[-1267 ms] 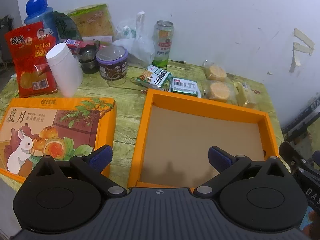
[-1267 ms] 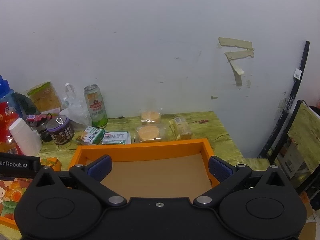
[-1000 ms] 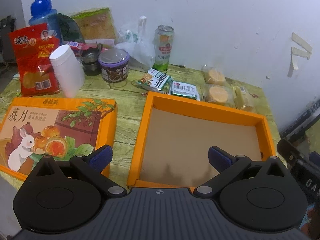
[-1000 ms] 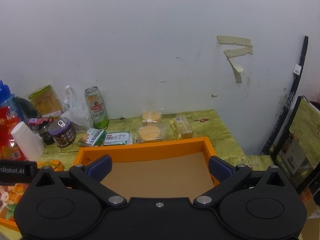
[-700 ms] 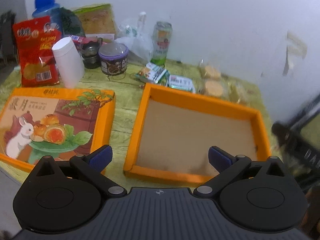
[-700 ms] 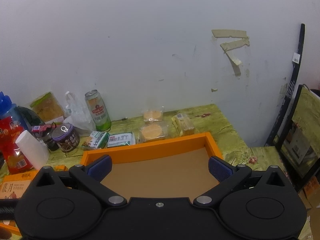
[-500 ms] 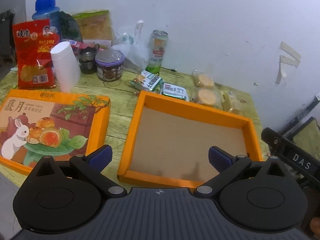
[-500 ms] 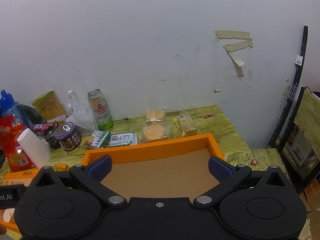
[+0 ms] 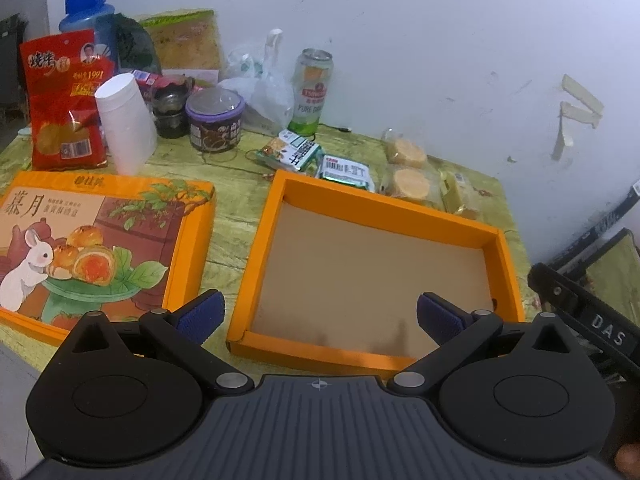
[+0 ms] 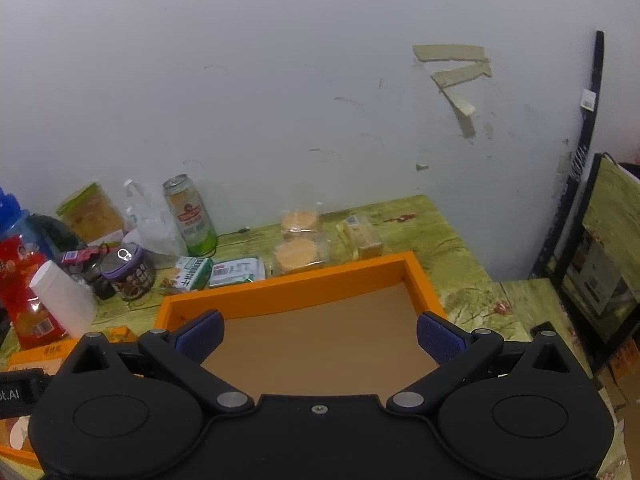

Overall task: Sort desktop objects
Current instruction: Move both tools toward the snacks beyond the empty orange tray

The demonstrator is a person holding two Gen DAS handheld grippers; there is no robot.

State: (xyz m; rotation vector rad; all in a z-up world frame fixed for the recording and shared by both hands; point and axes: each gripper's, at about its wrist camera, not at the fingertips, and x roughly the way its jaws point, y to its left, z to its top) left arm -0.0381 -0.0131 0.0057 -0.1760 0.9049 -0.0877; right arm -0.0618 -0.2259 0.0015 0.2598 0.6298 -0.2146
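An empty orange box [image 9: 276,216] with a brown floor lies on the green table; it also shows in the right wrist view [image 10: 288,288]. Its printed lid [image 9: 96,236] lies to the left. Behind the box lie two green snack packs [image 9: 294,152] [image 9: 346,168], two wrapped round cakes [image 9: 410,182] [image 10: 298,256] and a yellow wrapped cake [image 9: 458,192]. My left gripper [image 9: 318,316] is open and empty above the box's near edge. My right gripper [image 10: 318,334] is open and empty over the box floor.
At the back left stand a beer can [image 9: 314,92], a purple-lidded jar [image 9: 214,120], a white cup [image 9: 124,120], a red snack bag [image 9: 66,100], a blue bottle [image 9: 86,12] and a plastic bag [image 9: 260,84]. The table ends at the right [image 10: 460,248].
Both grippers have drawn back and risen a little, so more of the table and box shows. Both stay open and empty. Nothing on the table has moved.
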